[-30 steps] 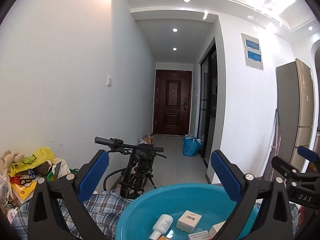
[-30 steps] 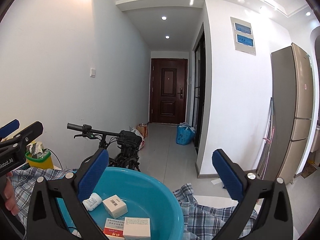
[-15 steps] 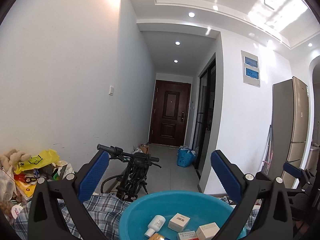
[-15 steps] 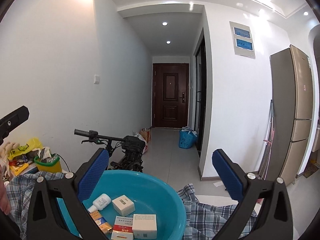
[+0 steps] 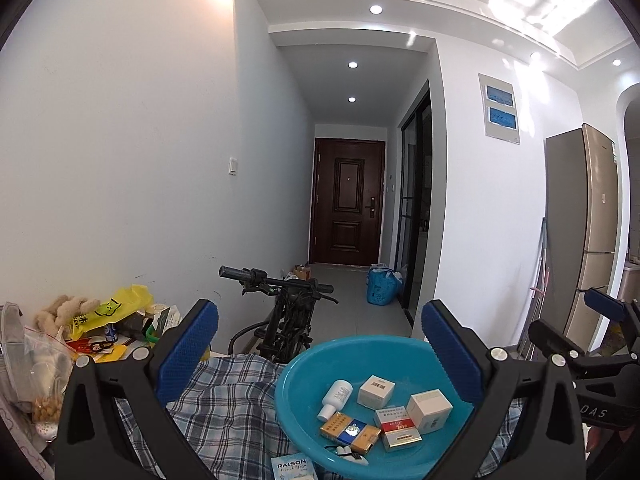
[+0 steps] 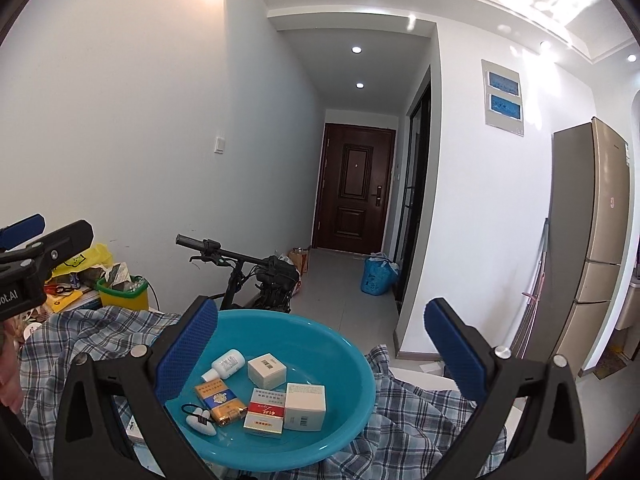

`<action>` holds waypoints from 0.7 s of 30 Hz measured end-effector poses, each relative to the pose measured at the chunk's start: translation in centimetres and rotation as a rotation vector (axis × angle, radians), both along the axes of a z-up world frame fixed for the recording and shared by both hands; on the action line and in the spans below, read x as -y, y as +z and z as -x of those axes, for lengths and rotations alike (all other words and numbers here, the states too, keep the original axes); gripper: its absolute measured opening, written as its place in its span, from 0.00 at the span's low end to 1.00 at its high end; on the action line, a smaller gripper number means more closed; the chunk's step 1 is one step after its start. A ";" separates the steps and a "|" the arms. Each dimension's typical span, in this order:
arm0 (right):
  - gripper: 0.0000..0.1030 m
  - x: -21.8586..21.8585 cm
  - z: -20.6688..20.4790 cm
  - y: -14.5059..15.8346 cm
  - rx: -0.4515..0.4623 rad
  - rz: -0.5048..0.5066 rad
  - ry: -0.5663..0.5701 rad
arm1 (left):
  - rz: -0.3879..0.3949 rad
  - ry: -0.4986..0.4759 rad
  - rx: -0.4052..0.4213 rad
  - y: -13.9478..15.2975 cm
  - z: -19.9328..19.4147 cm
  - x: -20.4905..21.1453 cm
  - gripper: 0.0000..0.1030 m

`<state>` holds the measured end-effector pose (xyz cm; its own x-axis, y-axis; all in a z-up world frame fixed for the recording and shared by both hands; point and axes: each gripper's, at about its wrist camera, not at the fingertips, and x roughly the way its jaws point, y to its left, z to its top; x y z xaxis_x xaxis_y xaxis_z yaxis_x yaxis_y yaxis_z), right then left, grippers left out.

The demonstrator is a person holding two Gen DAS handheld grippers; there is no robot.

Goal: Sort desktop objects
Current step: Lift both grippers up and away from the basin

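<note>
While both my grippers hang wide open, empty, above blue basin point(image 6: 344, 360) on plaid cloth point(image 5: 228, 400), I judge next pick: RAISON pack point(image 5: 294, 469) just outside rim. Left gripper point(image 5: 320, 352) should tip down, straddle pack; right gripper point(image 6: 316, 344) stay clear.

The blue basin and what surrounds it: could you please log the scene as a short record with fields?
surface: plaid cloth
container: blue basin resting on the cloth
basin contents: white bottle lying down, two white boxes, red-and-white box, orange pack, small white item with a black loop
outside basin: RAISON box at the near rim
left gripper: open, empty, above the basin
right gripper: open, empty, above the basin
background: bicycle, yellow tub, clutter pile
</note>
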<state>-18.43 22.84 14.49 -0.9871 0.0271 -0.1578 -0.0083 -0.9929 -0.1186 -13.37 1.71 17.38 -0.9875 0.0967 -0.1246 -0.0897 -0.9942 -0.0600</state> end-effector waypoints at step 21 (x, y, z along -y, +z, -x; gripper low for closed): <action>1.00 0.7 -15.4 3.2 -0.180 0.027 0.023 | -0.016 -0.060 -0.068 3.3 -13.6 0.3 1.00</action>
<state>-3.04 22.17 17.71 -0.9998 0.0022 0.0208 -0.0041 -0.9959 -0.0903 0.19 1.38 20.71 -0.9860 0.1573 -0.0549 -0.1535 -0.9858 -0.0679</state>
